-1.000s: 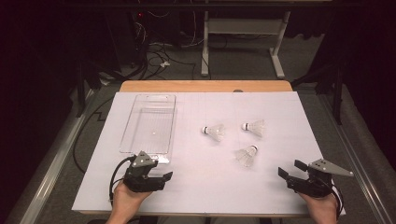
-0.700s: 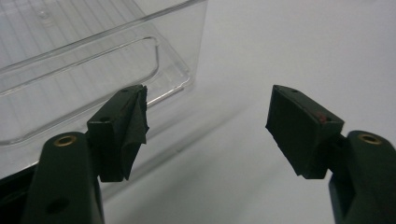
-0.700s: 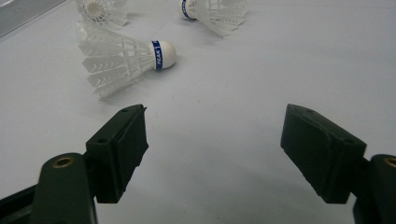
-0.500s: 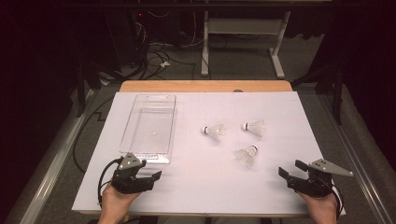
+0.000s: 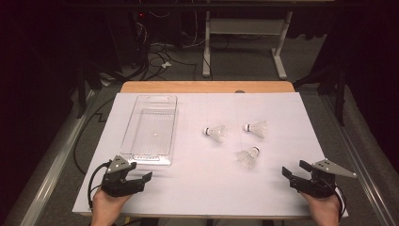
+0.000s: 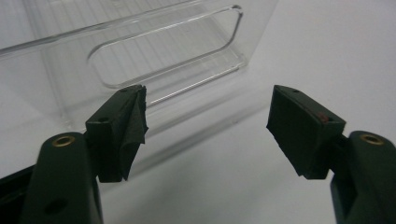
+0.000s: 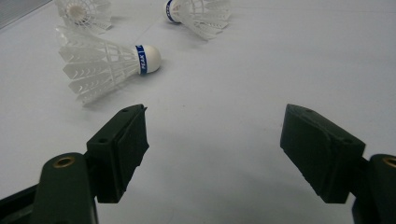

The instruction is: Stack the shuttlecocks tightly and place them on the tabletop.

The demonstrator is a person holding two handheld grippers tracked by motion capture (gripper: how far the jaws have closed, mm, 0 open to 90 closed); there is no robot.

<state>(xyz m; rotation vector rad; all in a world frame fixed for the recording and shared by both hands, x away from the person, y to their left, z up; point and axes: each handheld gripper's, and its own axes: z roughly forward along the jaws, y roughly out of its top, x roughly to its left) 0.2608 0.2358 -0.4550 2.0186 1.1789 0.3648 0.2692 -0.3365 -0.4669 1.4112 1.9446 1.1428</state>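
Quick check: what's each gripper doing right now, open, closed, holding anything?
Left gripper: open, holding nothing, beside the clear tray.
Right gripper: open, holding nothing, short of the nearest shuttlecock.

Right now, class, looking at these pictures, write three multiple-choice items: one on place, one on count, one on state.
1. Where is the clear bin? A left of the shuttlecocks; B right of them; C on the floor.
2. How many shuttlecocks lie on the table? A two; B three; C five.
3. The right gripper is: A shut on a shuttlecock; B open, holding nothing; C inside the bin.

A: high view shows the bin at left. B: three lie apart. B: its jaws stand wide apart over bare table.
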